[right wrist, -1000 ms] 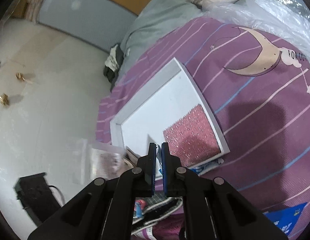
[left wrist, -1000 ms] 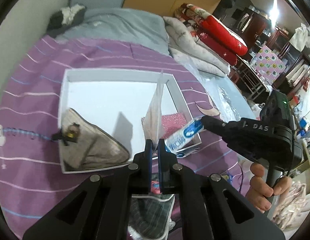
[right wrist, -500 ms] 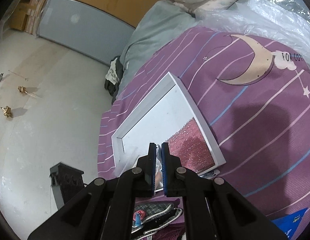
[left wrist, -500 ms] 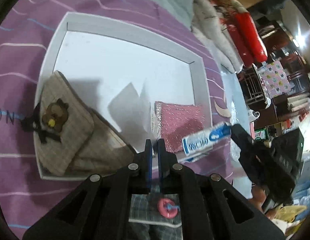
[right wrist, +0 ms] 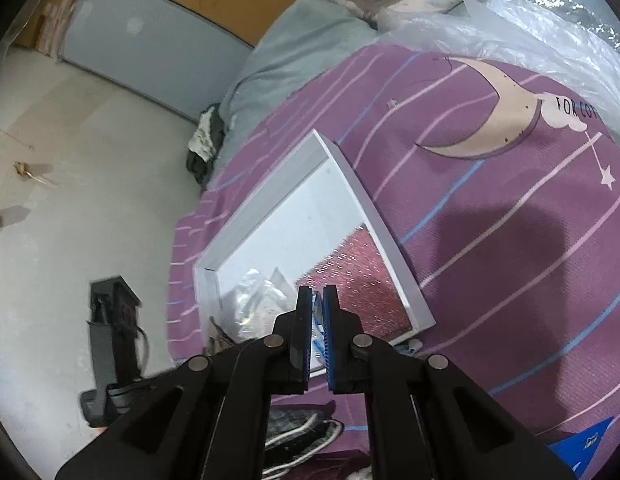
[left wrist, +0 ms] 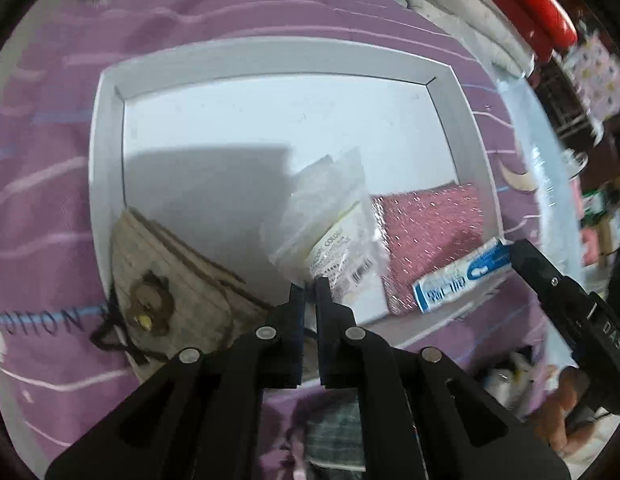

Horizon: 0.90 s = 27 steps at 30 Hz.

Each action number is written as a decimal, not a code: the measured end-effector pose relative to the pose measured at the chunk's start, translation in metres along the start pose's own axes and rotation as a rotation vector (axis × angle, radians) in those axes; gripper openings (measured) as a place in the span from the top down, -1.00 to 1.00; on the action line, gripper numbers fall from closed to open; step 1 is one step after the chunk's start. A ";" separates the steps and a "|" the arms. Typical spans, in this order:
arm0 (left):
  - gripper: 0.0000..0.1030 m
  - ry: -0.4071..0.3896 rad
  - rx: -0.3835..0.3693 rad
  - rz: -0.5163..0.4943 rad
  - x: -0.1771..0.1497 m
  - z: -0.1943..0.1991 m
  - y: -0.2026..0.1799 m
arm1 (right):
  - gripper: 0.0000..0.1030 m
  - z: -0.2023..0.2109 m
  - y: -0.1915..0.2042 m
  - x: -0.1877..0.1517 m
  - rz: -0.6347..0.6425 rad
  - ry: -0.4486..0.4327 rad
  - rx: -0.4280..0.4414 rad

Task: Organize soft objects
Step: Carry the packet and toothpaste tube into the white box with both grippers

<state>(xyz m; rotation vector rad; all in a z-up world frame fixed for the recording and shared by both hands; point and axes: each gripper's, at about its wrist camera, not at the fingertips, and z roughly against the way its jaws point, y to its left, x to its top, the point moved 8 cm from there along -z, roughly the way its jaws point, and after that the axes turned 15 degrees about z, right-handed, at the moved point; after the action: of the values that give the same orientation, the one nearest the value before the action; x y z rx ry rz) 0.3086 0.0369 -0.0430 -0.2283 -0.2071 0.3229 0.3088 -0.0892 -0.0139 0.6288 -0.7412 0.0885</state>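
- Looking along the left gripper (left wrist: 310, 292) in the left wrist view, its jaws are pressed nearly together on the near edge of a clear plastic packet (left wrist: 332, 232) with a printed label, which slants up and away over the white tray (left wrist: 106, 152).
- Lying in the tray's near left corner is a beige fabric pouch (left wrist: 170, 280) with a small bear charm and a dark cord that trails over the tray's near edge onto the purple striped bedspread (left wrist: 42, 216).
- Sitting in the tray's near right corner is a pink sparkly pouch (left wrist: 430, 224), just right of the packet.
- Reaching in from the right, the right gripper (left wrist: 510, 254) pinches one end of a blue and white tube (left wrist: 462, 276); the tube lies across the near right edge of the pink pouch and the tray rim.
- Showing at the far right are red and white bedding rolls (left wrist: 522, 12); the hand (left wrist: 566, 412) on the right gripper's handle sits at the near right, blurred.
- Turning to the right wrist view, the right gripper (right wrist: 317, 300) has its jaws closed on a thin blue and white item, only a sliver of which shows between them.
- Beyond its tips the white tray (right wrist: 386, 236) rests on the purple striped bedspread (right wrist: 510, 220), with the pink sparkly pouch (right wrist: 350, 264) at its near right and the crumpled clear plastic packet (right wrist: 258, 300) to its left.
- Printed on the bedspread to the far right is a moon; clear plastic sheeting (right wrist: 542, 32) lies past it, and the pale floor (right wrist: 70, 200) spreads on the left.
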 end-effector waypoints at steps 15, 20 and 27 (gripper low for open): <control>0.65 -0.228 -0.003 0.035 0.019 0.042 -0.011 | 0.92 -0.005 -0.013 -0.010 0.051 0.052 -0.152; 0.99 -0.156 -0.036 0.036 0.024 0.003 -0.027 | 0.92 -0.008 -0.008 -0.015 0.062 0.066 -0.158; 0.99 -0.037 -0.006 0.066 0.005 -0.024 -0.018 | 0.92 -0.006 -0.011 -0.015 0.050 0.066 -0.151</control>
<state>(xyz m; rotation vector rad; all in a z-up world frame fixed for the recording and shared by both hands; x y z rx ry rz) 0.3243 0.0171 -0.0607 -0.2352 -0.2376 0.3924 0.3043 -0.0924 -0.0328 0.4609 -0.6929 0.0979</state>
